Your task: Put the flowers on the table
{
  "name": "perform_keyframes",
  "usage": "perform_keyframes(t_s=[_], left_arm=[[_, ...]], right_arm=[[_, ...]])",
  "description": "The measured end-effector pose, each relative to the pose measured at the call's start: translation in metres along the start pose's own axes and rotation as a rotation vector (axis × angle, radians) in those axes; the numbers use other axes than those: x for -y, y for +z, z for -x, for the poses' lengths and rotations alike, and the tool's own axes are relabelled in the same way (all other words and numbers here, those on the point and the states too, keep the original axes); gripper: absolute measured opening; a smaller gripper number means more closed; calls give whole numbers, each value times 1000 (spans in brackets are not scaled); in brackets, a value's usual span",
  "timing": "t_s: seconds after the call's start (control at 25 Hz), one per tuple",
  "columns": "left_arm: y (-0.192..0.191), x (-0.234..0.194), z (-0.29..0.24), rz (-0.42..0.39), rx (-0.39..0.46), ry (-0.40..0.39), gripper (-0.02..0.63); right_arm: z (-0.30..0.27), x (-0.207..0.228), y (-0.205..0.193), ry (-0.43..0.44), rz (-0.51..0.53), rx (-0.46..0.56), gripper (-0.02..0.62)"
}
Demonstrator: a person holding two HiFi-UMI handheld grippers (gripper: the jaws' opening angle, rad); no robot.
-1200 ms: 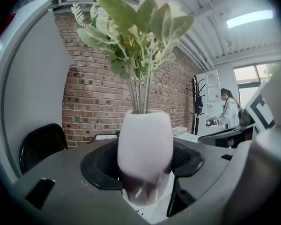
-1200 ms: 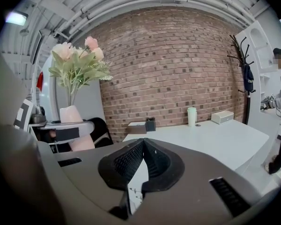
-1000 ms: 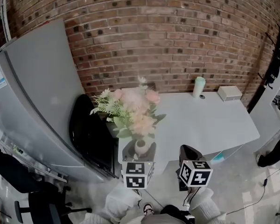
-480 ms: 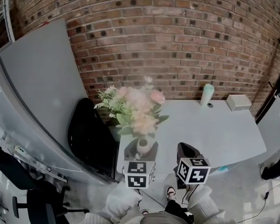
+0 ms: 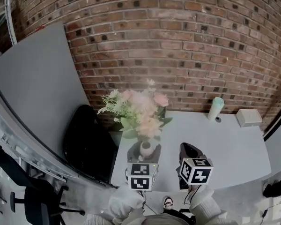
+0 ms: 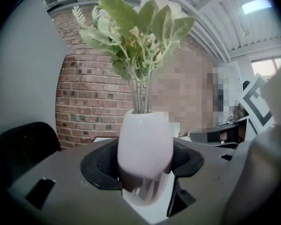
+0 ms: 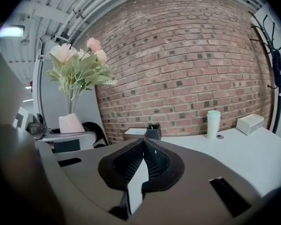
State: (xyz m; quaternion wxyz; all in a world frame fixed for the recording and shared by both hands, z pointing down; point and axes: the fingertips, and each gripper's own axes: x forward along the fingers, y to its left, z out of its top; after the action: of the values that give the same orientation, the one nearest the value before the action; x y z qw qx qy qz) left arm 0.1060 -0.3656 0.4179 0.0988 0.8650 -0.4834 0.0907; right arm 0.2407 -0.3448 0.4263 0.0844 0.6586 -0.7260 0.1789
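Two grippers sit nearest, at the bottom of the head view, each on a pale sleeve (image 5: 125,202). The left gripper (image 5: 144,156) pinches a small white vase (image 5: 145,148) between its black pads; its own view shows the jaws of the left gripper (image 6: 145,175) pressed on both sides of the vase (image 6: 145,146), which stands upright. The right gripper (image 5: 189,156) holds nothing, and in its own view the jaws of the right gripper (image 7: 141,167) meet at their tips. The flowers (image 5: 140,109), pink blooms among green leaves, rise from the vase above the near left corner of the grey table (image 5: 220,146); I cannot tell whether the vase's base touches the top. A black rounded thing (image 5: 83,142) stands just beside the table's left end, with a black office chair (image 5: 37,204) on the floor nearer the left edge. At the table's far edge stand a pale green cup (image 5: 217,108) and, to its right, a white box (image 5: 248,117). A large grey panel (image 5: 35,88) leans on the left, and a red brick wall (image 5: 173,41) closes the room behind the table.
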Motion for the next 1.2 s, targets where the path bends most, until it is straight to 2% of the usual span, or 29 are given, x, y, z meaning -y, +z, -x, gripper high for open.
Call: perform_keyframes(t_s=[0.16, 0.6, 0.92, 1.2], left_arm=[[1, -4, -31, 10, -25, 20, 276], [7, -10, -127, 29, -29, 65, 276], [-12, -29, -203, 73, -38, 147, 276], [-32, -37, -263, 47, -28, 165, 276]], right_arm=[[-25, 18, 6, 9, 6, -24, 23], [-99, 65, 17, 29, -11, -51, 23], [-173, 81, 3, 93, -12, -94, 23], [-240, 95, -5, 113, 22, -98, 23]])
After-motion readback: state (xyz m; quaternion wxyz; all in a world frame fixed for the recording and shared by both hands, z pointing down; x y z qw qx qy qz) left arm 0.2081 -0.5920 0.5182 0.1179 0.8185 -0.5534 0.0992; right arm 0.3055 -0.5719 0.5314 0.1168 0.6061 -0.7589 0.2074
